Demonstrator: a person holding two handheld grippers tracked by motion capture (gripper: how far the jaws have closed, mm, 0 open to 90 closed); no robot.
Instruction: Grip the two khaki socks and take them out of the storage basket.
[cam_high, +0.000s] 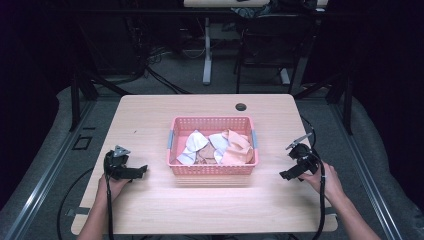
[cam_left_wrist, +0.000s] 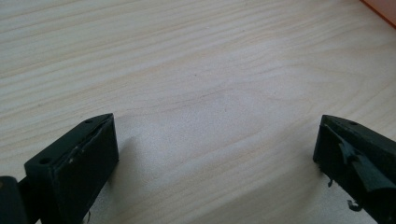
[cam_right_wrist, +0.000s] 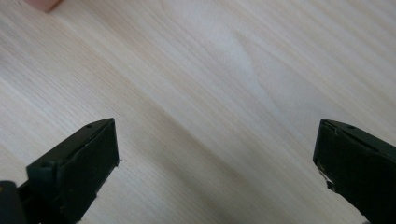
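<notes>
At the left of the high view the left gripper (cam_high: 141, 171) rests low over the wooden table (cam_high: 150, 115), held by the person's left hand (cam_high: 114, 186), its jaws spread wide and gripping nothing — the left gripper view shows bare wood grain between its two black jaws. Just off to that gripper's right, near but not touching, stands the pink basket (cam_high: 212, 169), set between the two grippers; a sliver of its edge shows at the top right corner of the left gripper view. Inside the basket lie crumpled cloths (cam_high: 217, 145), white, light blue and peach, heaped together against its right wall. Beyond the basket, on its other side, the right gripper (cam_high: 286, 174) sits in the person's right hand (cam_high: 327, 181), pointed towards the basket — its jaws also stand fully apart, released, with plain tabletop between them in the right gripper view
</notes>
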